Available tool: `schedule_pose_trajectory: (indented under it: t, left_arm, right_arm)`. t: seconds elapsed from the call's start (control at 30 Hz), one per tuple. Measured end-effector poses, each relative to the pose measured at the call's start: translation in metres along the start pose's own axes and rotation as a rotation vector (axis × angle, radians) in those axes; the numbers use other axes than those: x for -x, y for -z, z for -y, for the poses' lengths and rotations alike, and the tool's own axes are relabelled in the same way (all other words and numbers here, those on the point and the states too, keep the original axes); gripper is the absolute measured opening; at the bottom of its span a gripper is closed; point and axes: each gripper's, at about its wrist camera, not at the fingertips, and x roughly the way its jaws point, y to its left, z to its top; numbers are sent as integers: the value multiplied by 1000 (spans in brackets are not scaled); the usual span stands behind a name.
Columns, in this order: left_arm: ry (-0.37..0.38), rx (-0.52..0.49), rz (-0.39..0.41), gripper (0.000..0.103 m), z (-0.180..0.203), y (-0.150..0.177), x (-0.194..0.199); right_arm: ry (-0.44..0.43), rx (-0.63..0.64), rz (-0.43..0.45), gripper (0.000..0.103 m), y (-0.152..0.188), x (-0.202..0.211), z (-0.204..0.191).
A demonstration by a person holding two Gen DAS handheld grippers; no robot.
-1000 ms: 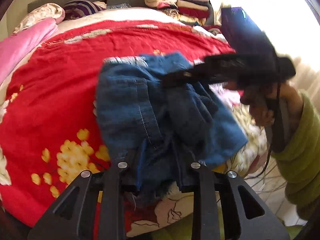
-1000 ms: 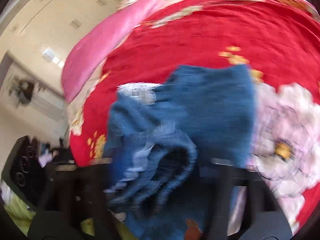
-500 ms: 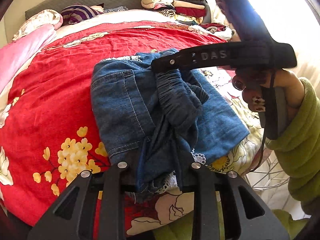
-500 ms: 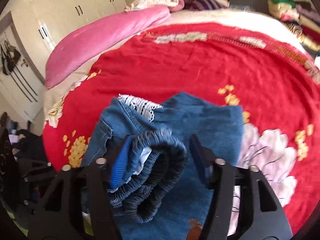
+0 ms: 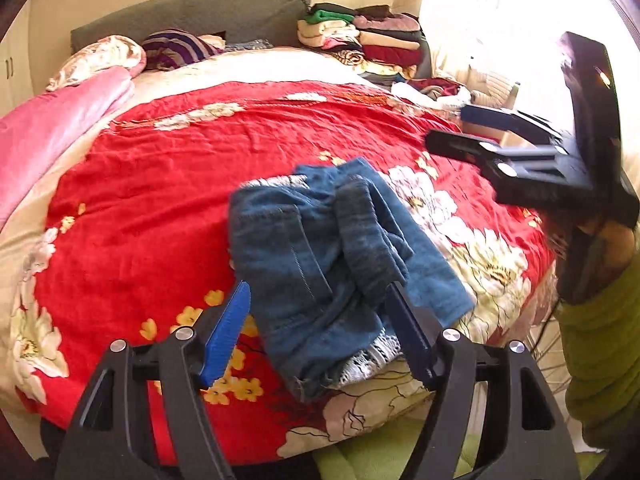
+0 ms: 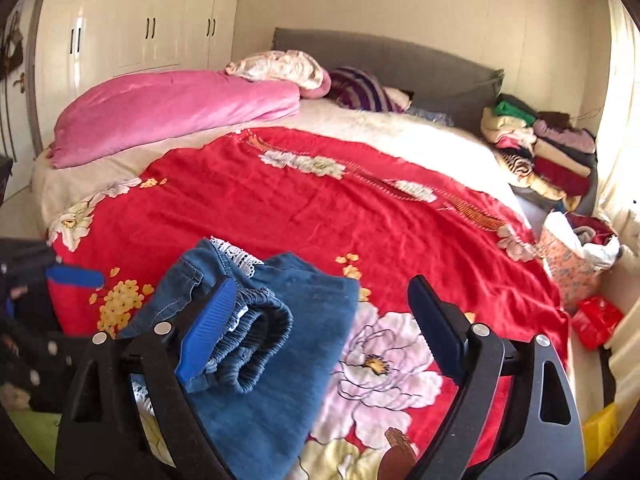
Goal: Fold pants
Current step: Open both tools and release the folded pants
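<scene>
Lying bunched on the red floral bedspread [image 5: 160, 200], near its front edge: small blue denim pants with white lace trim [image 5: 320, 264], long axis running away from both cameras toward the grey headboard [image 6: 380, 56]. Left gripper [image 5: 320, 320] opening, blue pads straddling the near end of the denim, not pressing it. Right gripper [image 6: 320, 320] opening wide, nothing clamped, elastic waistband [image 6: 256, 340] just inside its left pad. Probably released after a fold; left gripper nearer for any tidying pinch.
</scene>
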Motion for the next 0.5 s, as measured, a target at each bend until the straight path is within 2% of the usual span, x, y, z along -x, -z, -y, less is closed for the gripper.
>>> schedule_pose_trajectory:
  t: [0.1, 0.5]
  left_arm:
    - [-14, 14, 5, 74, -5, -8, 3]
    - [-51, 77, -39, 74, -36, -39, -20]
  right_arm:
    - [10, 10, 11, 84, 0, 9, 0]
    - [26, 32, 26, 85, 5, 25, -4]
